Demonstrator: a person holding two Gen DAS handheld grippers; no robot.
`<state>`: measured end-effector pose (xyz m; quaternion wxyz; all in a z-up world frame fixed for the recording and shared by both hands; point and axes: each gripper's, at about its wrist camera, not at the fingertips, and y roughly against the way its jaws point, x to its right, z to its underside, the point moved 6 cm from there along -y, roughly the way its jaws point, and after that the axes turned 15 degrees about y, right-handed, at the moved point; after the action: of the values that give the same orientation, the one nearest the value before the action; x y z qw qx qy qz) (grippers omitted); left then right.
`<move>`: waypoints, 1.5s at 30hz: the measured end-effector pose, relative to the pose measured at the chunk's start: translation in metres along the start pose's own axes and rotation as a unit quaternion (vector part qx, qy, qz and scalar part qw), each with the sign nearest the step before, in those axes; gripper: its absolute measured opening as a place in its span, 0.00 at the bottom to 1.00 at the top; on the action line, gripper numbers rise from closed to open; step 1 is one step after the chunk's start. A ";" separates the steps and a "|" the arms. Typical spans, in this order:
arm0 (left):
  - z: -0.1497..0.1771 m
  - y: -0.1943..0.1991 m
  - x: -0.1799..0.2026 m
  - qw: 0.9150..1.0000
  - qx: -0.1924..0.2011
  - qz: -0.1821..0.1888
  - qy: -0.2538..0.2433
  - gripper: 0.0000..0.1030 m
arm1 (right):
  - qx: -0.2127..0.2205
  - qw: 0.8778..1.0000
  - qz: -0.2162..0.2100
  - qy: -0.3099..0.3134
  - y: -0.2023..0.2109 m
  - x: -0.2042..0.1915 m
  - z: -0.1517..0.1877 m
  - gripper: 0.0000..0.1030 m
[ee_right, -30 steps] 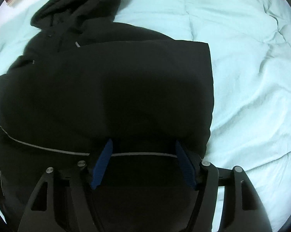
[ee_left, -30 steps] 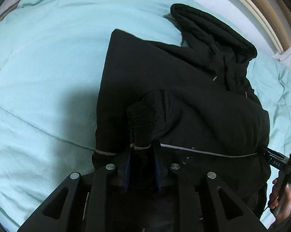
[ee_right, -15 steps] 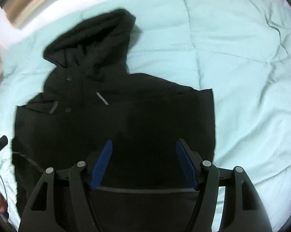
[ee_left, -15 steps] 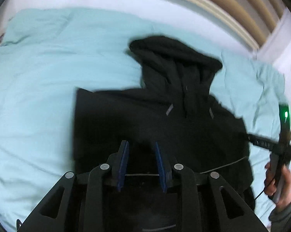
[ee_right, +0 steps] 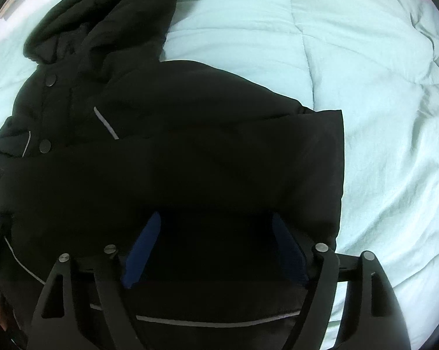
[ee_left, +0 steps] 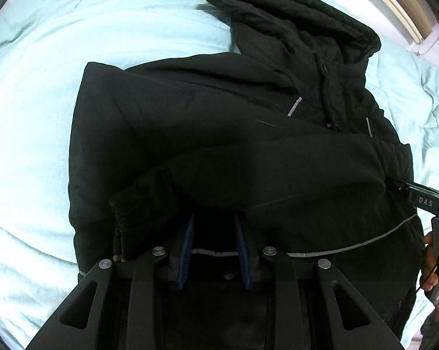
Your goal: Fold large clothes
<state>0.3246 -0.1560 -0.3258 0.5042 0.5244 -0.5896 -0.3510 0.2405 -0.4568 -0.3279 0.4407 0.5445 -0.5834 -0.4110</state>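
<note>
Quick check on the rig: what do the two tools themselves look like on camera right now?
Both match. The left tool has a matte black angular frame with triangular cutouts, round silver screws and ribbed blue finger pads. The right tool is built alike. From the left camera it shows white "DAS" lettering, a green light and a thin black cable.

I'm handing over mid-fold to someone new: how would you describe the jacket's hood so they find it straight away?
Start from the pale mint duvet covering the bed; the only item on it is a black hooded jacket. Follow the jacket to its far end, away from both grippers, where the hood lies flat. Unlike the smooth body and sleeves, it is quilted, with drawcords below it.
</note>
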 end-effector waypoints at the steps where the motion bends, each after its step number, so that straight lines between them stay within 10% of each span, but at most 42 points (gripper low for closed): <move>1: 0.000 0.000 0.000 1.000 0.000 -0.001 0.002 0.28 | 0.000 1.000 -0.001 -0.001 0.000 0.000 0.000 0.79; 15: 0.017 0.043 0.028 1.000 0.021 -0.007 -0.020 0.28 | -0.048 0.997 -0.052 -0.027 0.058 0.010 0.032 0.81; 27: -0.105 0.117 0.048 0.992 0.112 0.063 -0.014 0.28 | 0.144 0.987 -0.032 -0.063 0.163 0.030 -0.098 0.81; 39: -0.208 -0.015 0.075 0.996 0.062 0.053 -0.032 0.28 | 0.139 0.989 -0.029 -0.042 0.054 0.044 -0.197 0.81; 45: -0.234 -0.035 0.080 0.990 0.066 0.123 0.007 0.33 | 0.134 0.988 -0.062 -0.040 0.018 0.043 -0.217 0.70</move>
<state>0.5638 -0.2142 -0.2836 0.5120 0.4826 -0.6679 -0.2426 0.4439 -0.4979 -0.2485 0.3142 0.6167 -0.6155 -0.3771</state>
